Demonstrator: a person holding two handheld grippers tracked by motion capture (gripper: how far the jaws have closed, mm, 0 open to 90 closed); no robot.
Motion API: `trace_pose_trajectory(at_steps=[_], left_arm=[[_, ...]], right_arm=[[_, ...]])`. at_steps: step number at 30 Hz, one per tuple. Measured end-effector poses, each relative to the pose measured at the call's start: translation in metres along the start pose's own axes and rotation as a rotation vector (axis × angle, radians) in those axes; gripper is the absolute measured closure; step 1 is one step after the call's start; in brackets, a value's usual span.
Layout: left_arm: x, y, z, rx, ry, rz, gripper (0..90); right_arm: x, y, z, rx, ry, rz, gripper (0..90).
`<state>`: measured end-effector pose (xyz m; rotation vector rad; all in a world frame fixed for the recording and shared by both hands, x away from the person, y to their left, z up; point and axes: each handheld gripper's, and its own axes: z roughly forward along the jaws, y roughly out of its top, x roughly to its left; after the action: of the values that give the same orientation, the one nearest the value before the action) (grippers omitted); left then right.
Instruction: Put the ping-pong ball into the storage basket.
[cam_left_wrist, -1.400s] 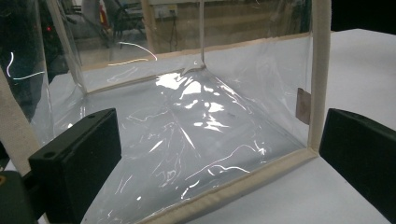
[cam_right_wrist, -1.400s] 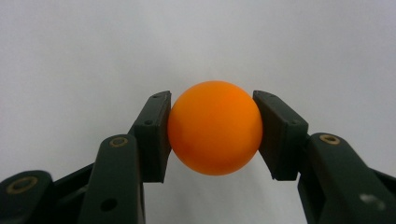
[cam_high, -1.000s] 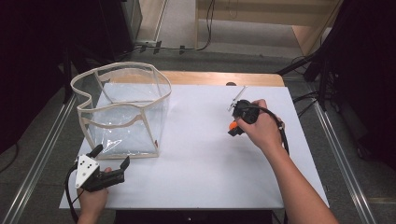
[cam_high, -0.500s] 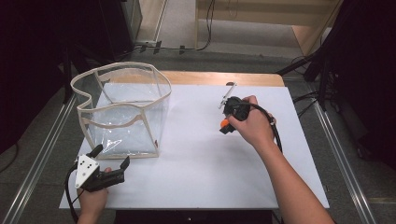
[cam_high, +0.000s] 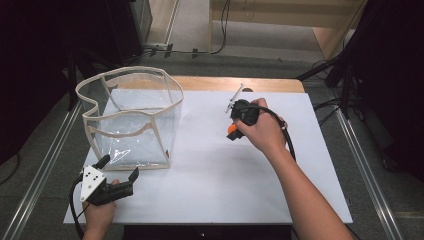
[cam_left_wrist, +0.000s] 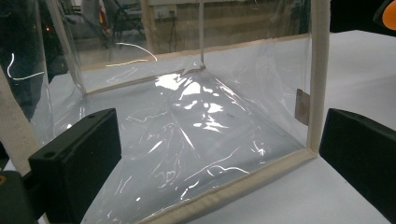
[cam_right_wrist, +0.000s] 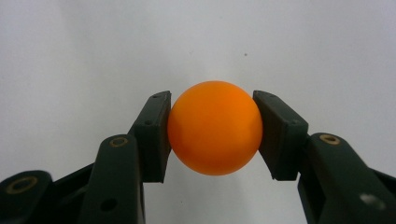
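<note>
Orange ball (cam_right_wrist: 215, 127), round, no long axis, clamped between right tool (cam_right_wrist: 212, 130) pads above white table (cam_high: 210, 165).

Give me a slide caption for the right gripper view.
Right gripper fingers clamp an orange ball above the white table.

The orange ball (cam_right_wrist: 215, 127) looks like smooth, matt plastic with only a faint sheen. The right gripper (cam_right_wrist: 212, 135) pads pressing it are matt black, hard-looking plastic with brass-coloured rivets (dull, not polished). The clear bag (cam_high: 132, 120) near the desk's left edge is glossy see-through film, wrinkled and full of bright glare, edged with cream woven cloth tape. The left gripper (cam_high: 119, 169) has the same matt black finish. The desk (cam_high: 210, 185) top is a smooth, matt white sheet, with bare wood showing along its far edge.
</note>
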<state>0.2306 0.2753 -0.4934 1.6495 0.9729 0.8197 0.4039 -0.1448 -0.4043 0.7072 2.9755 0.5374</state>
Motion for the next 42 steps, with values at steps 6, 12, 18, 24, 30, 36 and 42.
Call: trace_pose_trajectory(at_steps=[6,12,18,24,30,36,42], left_arm=[[0.000,0.000,0.000,-0.001,0.000,-0.002,0.0],[0.001,0.000,0.000,-0.005,0.002,-0.011,0.0],[0.000,0.000,0.000,-0.006,0.000,-0.013,0.0],[0.001,0.000,0.000,-0.008,-0.002,-0.013,0.0],[0.001,0.000,0.000,-0.007,-0.002,-0.013,0.0],[0.001,0.000,0.000,-0.010,-0.004,-0.014,0.0],[0.001,0.000,-0.001,-0.012,-0.004,-0.018,0.0]], right_arm=[[0.003,0.011,-0.003,-0.008,0.005,-0.024,47.7],[0.006,0.024,-0.006,-0.004,0.002,-0.057,47.7],[0.010,0.038,-0.013,-0.005,0.001,-0.074,47.7],[0.012,0.050,-0.020,-0.007,0.002,-0.085,47.7],[0.014,0.059,-0.026,-0.017,0.005,-0.106,47.7],[0.016,0.068,-0.032,-0.022,0.006,-0.120,47.7],[0.019,0.078,-0.036,-0.022,0.007,-0.135,47.7]])
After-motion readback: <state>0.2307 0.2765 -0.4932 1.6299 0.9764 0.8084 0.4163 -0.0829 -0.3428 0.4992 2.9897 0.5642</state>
